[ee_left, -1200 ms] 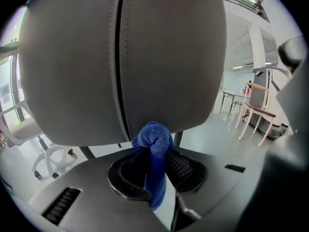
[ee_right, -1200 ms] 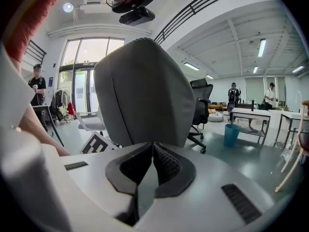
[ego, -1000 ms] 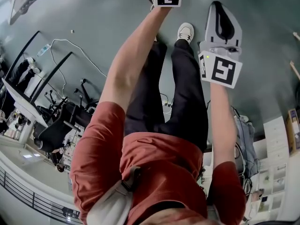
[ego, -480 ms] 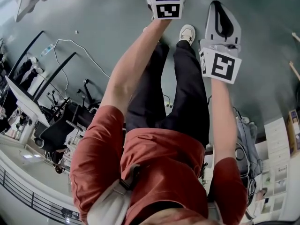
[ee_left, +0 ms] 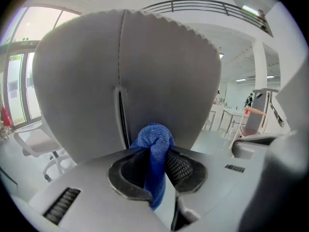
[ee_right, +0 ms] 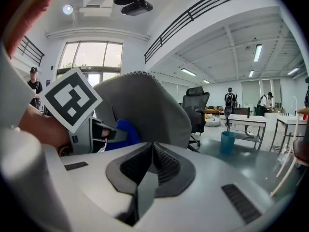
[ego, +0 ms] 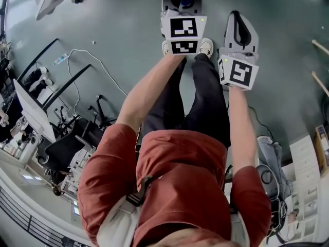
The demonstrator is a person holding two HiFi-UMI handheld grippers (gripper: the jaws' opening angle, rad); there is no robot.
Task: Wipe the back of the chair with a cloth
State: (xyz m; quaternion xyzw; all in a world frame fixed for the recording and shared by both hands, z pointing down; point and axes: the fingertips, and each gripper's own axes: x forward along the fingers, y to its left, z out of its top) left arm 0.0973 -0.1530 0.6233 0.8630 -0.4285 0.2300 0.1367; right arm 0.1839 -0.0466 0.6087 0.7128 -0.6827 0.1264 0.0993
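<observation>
The left gripper (ee_left: pixel 155 164) has its fingers (ee_left: pixel 186 168) clenched on a bunched blue woven cloth (ee_left: pixel 153 139), which bulges out above them and hangs below. The cloth sits low on the grey padded chair back (ee_left: pixel 159 66), just beside its vertical seam; whether it actually touches cannot be told. The chair back's top edge is zigzag-cut.

The right gripper (ee_right: pixel 152 164) is just beside the left one, its fingers pressed together with nothing between them.

A teal bin (ee_right: pixel 227 141) stands on the floor near a white surface (ee_right: pixel 248 119); its contents cannot be seen. The marker cube (ego: pixel 183 32) carries only black-and-white squares, with no readable writing.

In the head view the grey-green floor (ego: pixel 118 30) lies open around the person's feet, while a black office chair (ee_right: pixel 197 105) stands well apart behind the grey chair back.
</observation>
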